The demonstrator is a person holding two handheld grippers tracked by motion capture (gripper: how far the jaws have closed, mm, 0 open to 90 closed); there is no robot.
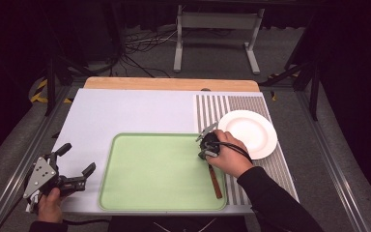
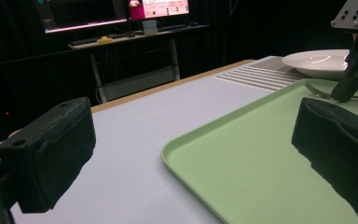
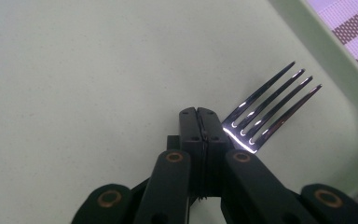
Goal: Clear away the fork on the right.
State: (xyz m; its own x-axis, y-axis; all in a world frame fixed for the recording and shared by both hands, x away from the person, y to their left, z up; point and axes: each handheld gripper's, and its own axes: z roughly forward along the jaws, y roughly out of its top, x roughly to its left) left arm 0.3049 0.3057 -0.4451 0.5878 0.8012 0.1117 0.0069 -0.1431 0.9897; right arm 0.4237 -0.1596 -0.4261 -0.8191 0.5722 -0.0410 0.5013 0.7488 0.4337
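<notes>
- nearest the high camera, the person's left hand (image 1: 50, 205) grips the left hand-held gripper (image 1: 79, 162) at the near left corner of the tabletop (image 1: 125, 111), just off the left edge of the green tray (image 1: 159, 193). its jaws stand wide apart with nothing between them and point toward the tray; the grey three-cornered plate faces up.
- in the left gripper view the two black pads (image 2: 51, 154) frame bare tabletop and the tray's near corner (image 2: 242, 163), level with the surface.
- the right hand (image 1: 229, 157), in a dark sleeve, reaches over the tray's right edge, wrist bent down, with the right hand-held gripper (image 1: 207, 140) tipped toward the tray floor.
- in the right gripper view that gripper's (image 3: 199, 114) jaws are pressed together; the fork (image 3: 270, 109) lies just beside them, prongs pointing away toward the tray's rim. whether the jaws pinch the fork's neck i cannot tell.
- the fork's brown handle (image 1: 215, 182) rests on the tray near its right edge.
- a white plate (image 1: 253, 130) sits on the striped mat (image 1: 212, 108) right of the tray, close to the right hand.
</notes>
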